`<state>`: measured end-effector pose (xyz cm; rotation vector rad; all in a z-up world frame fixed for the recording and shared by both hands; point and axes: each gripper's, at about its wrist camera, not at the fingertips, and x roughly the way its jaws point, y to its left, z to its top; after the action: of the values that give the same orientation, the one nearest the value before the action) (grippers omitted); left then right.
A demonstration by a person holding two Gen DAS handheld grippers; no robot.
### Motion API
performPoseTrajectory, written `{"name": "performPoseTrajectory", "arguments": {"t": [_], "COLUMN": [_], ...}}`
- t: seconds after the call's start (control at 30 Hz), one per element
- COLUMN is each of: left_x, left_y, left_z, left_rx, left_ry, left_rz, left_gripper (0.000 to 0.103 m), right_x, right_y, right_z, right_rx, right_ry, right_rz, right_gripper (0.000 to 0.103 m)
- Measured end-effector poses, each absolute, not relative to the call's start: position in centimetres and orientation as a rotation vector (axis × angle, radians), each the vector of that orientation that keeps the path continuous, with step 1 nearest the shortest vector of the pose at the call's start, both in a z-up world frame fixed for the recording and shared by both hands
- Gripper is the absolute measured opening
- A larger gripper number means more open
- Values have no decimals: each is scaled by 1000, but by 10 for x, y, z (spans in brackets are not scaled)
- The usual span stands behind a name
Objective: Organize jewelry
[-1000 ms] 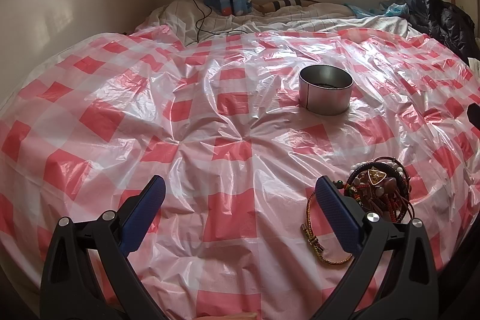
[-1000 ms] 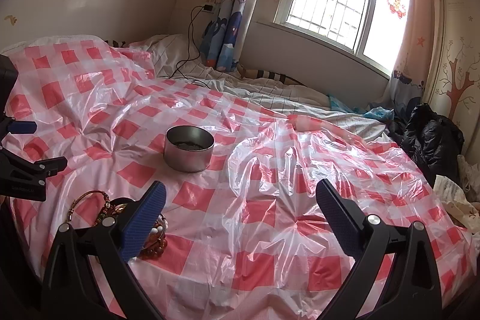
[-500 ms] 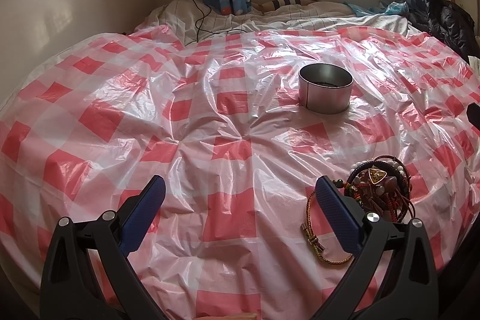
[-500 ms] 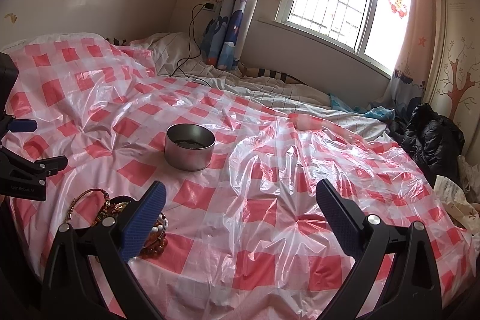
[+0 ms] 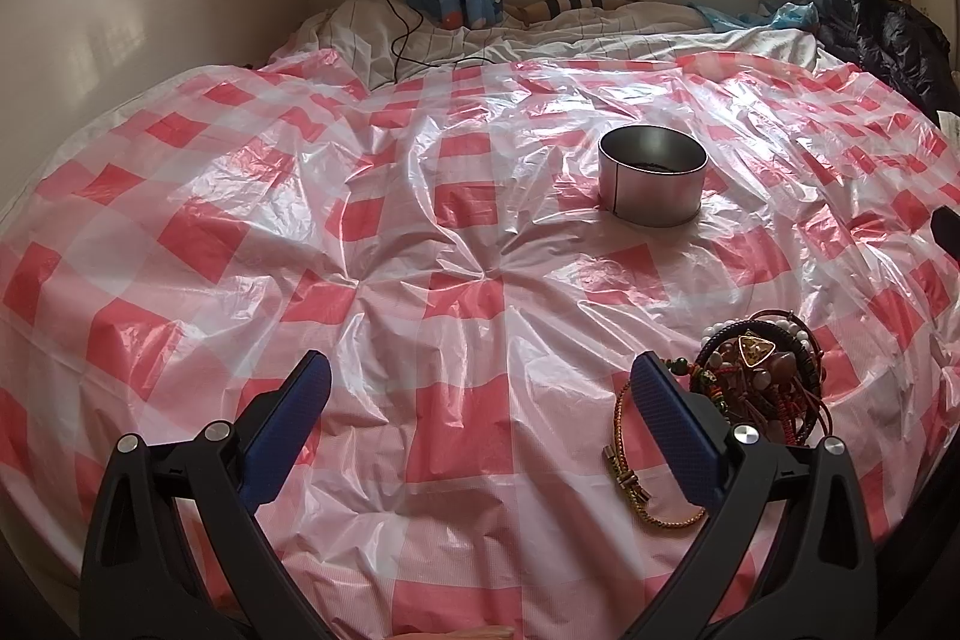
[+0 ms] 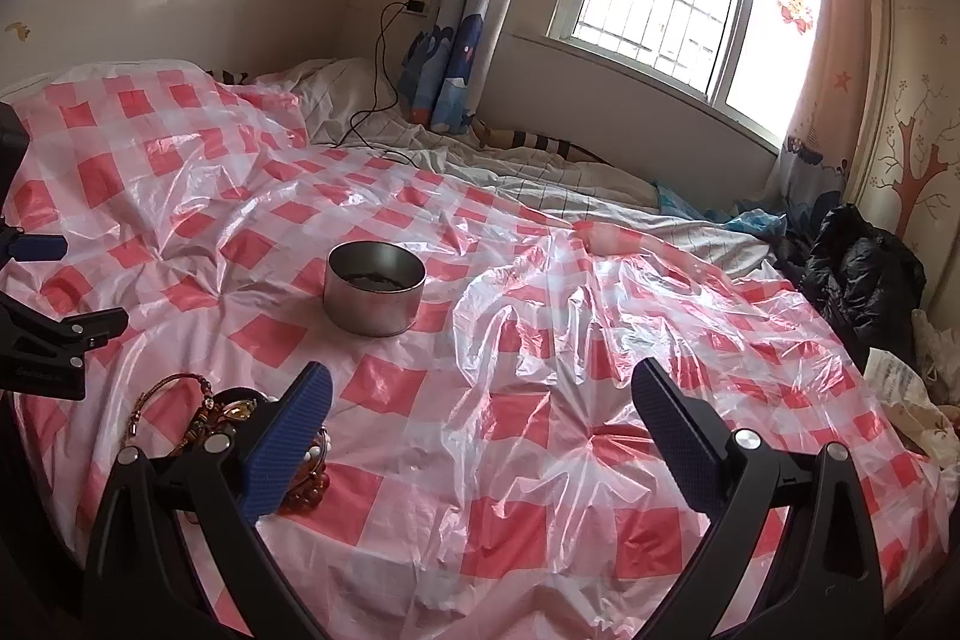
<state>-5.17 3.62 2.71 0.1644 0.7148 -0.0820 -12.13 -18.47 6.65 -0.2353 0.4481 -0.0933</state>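
Note:
A heap of beaded bracelets and cords [image 5: 759, 379] lies on the red-checked plastic sheet [image 5: 420, 232], just right of my left gripper's right finger. A gold-red braided bracelet [image 5: 630, 466] lies beside it. A round metal tin [image 5: 652, 182] stands farther back with something dark inside. My left gripper [image 5: 480, 400] is open and empty above the sheet. In the right wrist view the heap [image 6: 228, 421] sits behind my right gripper's left finger, and the tin [image 6: 375, 287] stands beyond it. My right gripper [image 6: 480, 412] is open and empty.
The sheet covers a bed; bare bedding [image 5: 540, 34] and a charger cable [image 5: 396, 40] lie at the back by the curtain. A black jacket [image 6: 858, 274] lies at the right edge. The left gripper's tool shows in the right wrist view [image 6: 54, 340], at the left.
Both views have shifted only slightly. The jewelry and the tin have not moved, and both grippers stay open.

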Motion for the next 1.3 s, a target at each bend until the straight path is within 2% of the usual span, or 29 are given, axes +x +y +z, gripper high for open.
{"name": "performPoseTrajectory", "arguments": {"t": [1.0, 1.13, 1.3], "left_x": [-53, -55, -51], "left_y": [37, 41, 39], "left_z": [24, 28, 24], "left_rx": [148, 127, 147], "left_ry": [710, 694, 713], "left_rz": [-95, -124, -91], "left_gripper": [97, 93, 95], "right_x": [-109, -109, -109], "right_y": [-197, -201, -201], "right_z": [64, 65, 65], "right_rx": [-260, -249, -250], "right_ry": [506, 509, 508], "right_rz": [-136, -134, -133], "right_gripper": [96, 96, 96]}}
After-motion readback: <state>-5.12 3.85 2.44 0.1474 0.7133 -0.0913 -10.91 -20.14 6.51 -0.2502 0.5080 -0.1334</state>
